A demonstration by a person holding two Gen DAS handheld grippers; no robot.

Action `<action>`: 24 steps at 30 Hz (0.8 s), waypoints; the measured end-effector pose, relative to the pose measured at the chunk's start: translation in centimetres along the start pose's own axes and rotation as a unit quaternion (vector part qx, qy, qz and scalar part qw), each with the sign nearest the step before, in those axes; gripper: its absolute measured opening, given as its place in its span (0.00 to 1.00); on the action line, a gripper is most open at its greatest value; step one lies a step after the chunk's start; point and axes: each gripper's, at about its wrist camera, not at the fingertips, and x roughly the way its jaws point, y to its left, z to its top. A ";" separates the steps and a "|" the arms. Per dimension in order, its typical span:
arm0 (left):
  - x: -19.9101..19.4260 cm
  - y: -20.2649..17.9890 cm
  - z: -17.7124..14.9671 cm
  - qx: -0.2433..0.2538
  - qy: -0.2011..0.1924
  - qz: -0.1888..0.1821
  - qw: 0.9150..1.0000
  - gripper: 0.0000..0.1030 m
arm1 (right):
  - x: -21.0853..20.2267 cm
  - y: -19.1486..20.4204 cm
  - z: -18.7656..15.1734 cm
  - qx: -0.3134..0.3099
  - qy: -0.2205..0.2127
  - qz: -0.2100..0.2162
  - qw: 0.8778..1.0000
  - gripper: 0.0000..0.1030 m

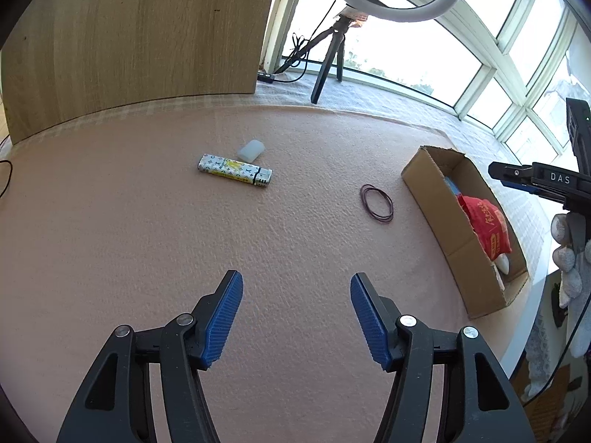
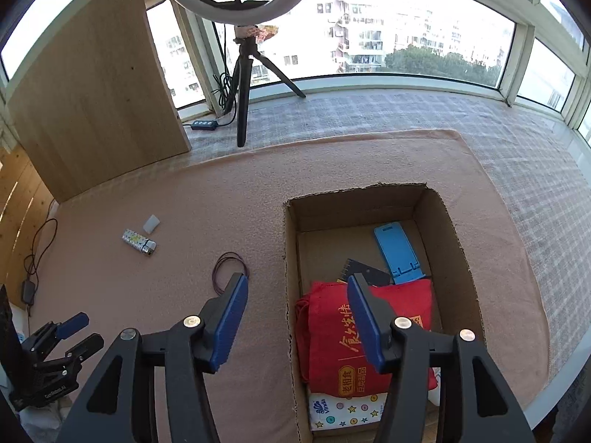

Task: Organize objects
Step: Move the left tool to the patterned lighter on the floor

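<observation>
We see a pink textured mat [image 2: 184, 199] over a checked cloth [image 2: 498, 140], windows behind, wood panel [image 2: 92, 103] at left, one ring light on a tripod [image 2: 242, 85]. On the mat: one lighter [image 1: 234, 175], one translucent cap [image 1: 251, 150] just beside it, one coil of thin dark bands [image 1: 376, 203] near one cardboard box [image 2: 458, 243]. In the box we count one red bag [image 2: 402, 317], one blue stand [image 2: 397, 254], one dark flat item [image 2: 364, 271], one tissue pack [image 2: 343, 411]. Left gripper [image 1: 297, 288] has its jaws apart, holding nothing, over bare mat. Right gripper [image 2: 297, 289] likewise apart and holding nothing, above the box's left wall.
</observation>
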 end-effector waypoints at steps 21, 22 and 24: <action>0.7 9.4 4.5 -0.045 -0.013 0.022 0.999 0.67 | 3.8 7.3 -0.7 0.006 0.022 0.090 0.996 0.52; 0.8 9.4 5.0 -0.043 -0.014 0.022 0.999 0.67 | 4.2 7.5 -0.5 0.005 0.027 0.094 0.995 0.52; 1.3 9.3 5.9 -0.035 -0.016 0.022 0.999 0.67 | 5.3 7.9 -0.3 0.006 0.037 0.100 0.994 0.52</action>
